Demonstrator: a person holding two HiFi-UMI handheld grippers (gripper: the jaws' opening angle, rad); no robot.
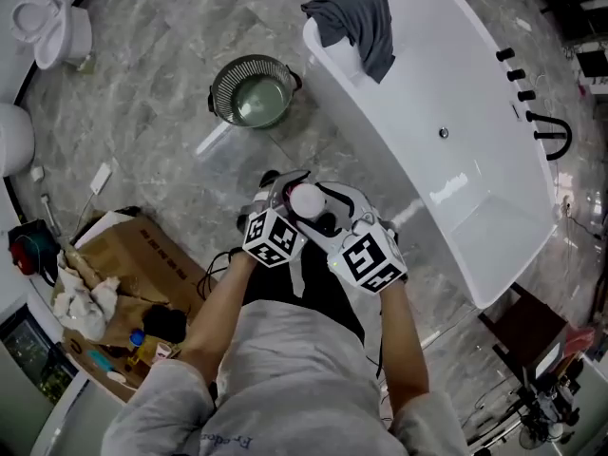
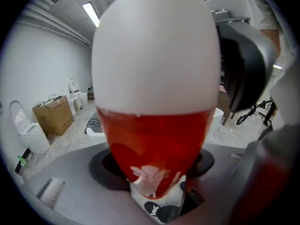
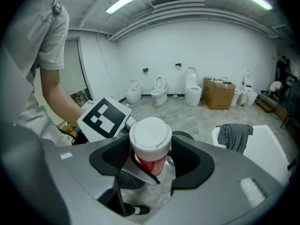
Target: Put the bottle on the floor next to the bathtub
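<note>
A bottle (image 1: pixel 306 200) with a white cap and a red body is held upright above the floor in front of the person. My left gripper (image 1: pixel 285 194) is shut on it; in the left gripper view the bottle (image 2: pixel 154 78) fills the frame between the dark pads (image 2: pixel 101 165). My right gripper (image 1: pixel 332 209) is close on the bottle's right. Its jaws stand open around the bottle (image 3: pixel 150 139), and a gap shows at the left pad (image 3: pixel 110 158). The white bathtub (image 1: pixel 380 150) runs along the right, just beyond both grippers.
A grey cloth (image 1: pixel 356 17) hangs over the tub's far end. A round metal basin (image 1: pixel 252 91) stands on the marble floor ahead. An open cardboard box (image 1: pixel 123 255) with clutter is at the left, a toilet (image 1: pixel 52 27) at the top left, and black taps (image 1: pixel 551 131) beside the tub.
</note>
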